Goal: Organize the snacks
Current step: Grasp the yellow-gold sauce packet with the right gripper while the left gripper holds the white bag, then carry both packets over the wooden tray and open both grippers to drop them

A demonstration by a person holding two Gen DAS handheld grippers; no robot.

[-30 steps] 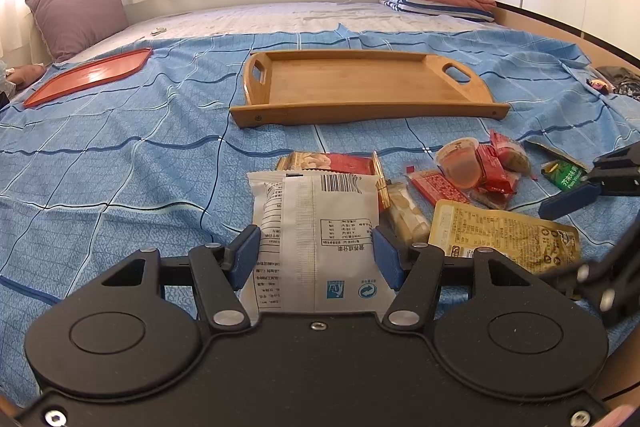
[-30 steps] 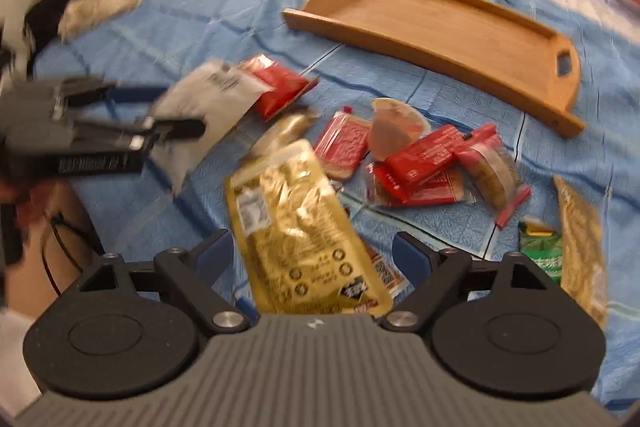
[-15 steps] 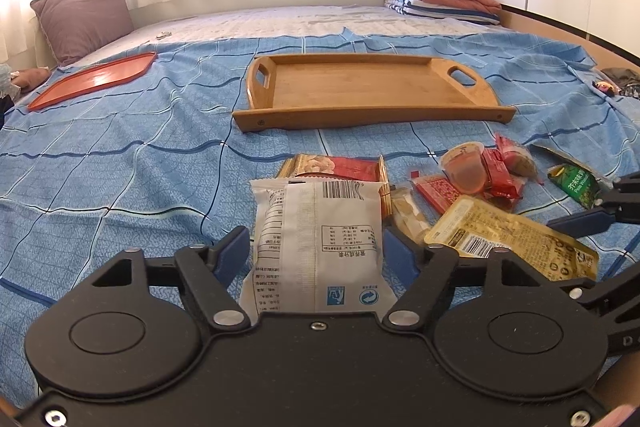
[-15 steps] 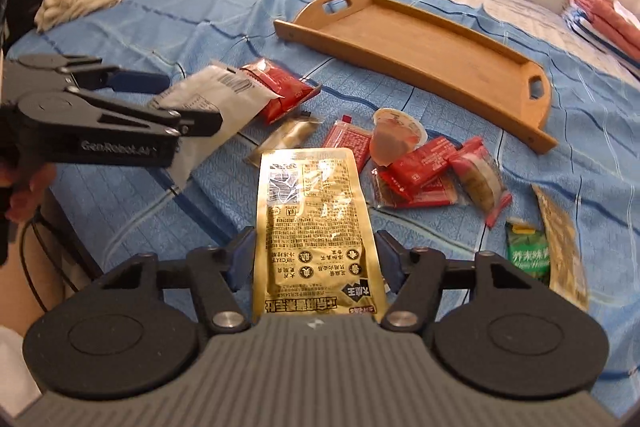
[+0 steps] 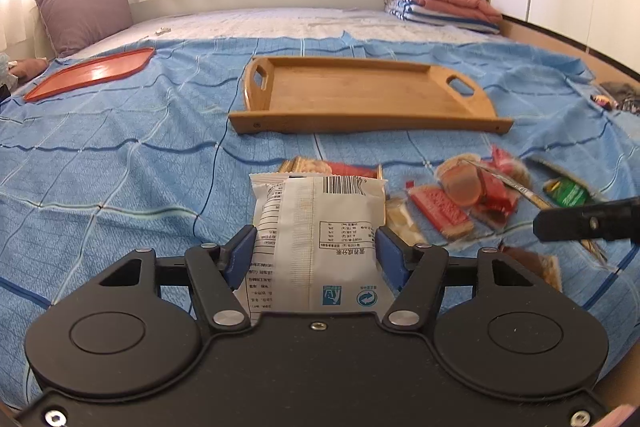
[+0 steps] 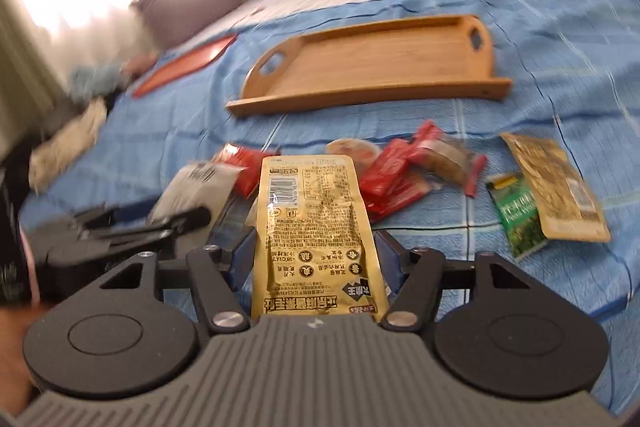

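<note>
My right gripper [image 6: 314, 255] has clamped the gold pouch [image 6: 316, 227]; left gripper [image 5: 316, 255] closing around the white packet [image 5: 316, 227]. Wooden tray [image 5: 360, 95], twelve o'clock, next.

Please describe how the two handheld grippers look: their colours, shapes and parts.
Both grippers are black, with two round discs, angled linkage arms with silver rivets, and blue finger pads. The left gripper has a smooth black body; the right gripper has a grey ribbed one.

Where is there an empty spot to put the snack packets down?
The wooden tray holds nothing. Bare blue bedspread lies between the red tray and the wooden one. It is crowded in the snack pile just in front of the wooden tray.
</note>
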